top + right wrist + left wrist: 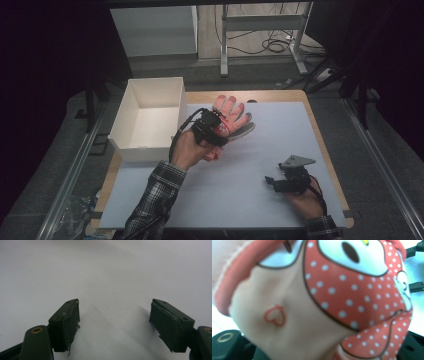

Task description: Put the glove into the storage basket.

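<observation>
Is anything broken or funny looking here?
Yes, a little. The pads on the right tool look worn, with frayed, peeling edges. The left tool grips a spotted red glove, which looks fine.

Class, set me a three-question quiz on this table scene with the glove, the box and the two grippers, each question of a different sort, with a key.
1. True or false: the left gripper is shut on the glove.
2. Which side of the glove is the white box on in the high view: A left, B right, C behind it?
3. Fill in: the right gripper is ____, with bare table between its fingers.

Key: 1 true. 2 A. 3 open.
</observation>
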`<state>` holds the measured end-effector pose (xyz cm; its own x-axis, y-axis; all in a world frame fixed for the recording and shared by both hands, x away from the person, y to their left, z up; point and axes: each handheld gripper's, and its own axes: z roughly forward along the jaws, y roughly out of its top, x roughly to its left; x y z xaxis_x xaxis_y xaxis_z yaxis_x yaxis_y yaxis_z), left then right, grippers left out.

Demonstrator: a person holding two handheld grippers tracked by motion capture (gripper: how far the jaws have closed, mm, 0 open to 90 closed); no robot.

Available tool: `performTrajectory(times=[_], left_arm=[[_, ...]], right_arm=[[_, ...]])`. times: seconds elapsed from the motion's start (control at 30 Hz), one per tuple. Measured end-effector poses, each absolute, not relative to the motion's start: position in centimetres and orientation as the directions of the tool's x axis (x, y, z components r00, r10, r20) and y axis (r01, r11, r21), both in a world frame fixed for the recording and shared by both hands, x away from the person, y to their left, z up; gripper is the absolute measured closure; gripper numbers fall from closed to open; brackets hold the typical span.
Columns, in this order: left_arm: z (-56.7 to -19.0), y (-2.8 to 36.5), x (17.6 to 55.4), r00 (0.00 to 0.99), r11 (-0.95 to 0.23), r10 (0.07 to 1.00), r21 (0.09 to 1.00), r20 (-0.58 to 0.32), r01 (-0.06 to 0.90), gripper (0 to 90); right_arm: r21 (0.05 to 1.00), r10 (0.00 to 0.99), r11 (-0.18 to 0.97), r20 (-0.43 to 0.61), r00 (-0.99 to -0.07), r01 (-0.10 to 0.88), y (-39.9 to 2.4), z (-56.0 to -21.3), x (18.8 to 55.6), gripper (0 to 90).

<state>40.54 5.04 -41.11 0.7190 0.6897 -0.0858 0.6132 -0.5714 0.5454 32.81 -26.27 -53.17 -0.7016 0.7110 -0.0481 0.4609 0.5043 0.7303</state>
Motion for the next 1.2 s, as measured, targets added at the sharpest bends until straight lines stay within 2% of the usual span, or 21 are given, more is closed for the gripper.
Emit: performTrajectory(times=[0.73,1.2], left_arm=[[-36.1,11.0,42.5,0.621,-0.469,0.779,0.58,-0.084,0.666,50.1],[-34.2,17.7,43.3,0.464,-0.328,0.883,0.605,-0.077,0.725,49.6]], right_arm=[[0.73,0.71,0.505,-0.048,-0.702,0.461,-26.3,-53.2,32.8,24.4],[0.73,0.71,0.505,-0.048,-0.702,0.46,-26.3,-53.2,32.8,24.4]])
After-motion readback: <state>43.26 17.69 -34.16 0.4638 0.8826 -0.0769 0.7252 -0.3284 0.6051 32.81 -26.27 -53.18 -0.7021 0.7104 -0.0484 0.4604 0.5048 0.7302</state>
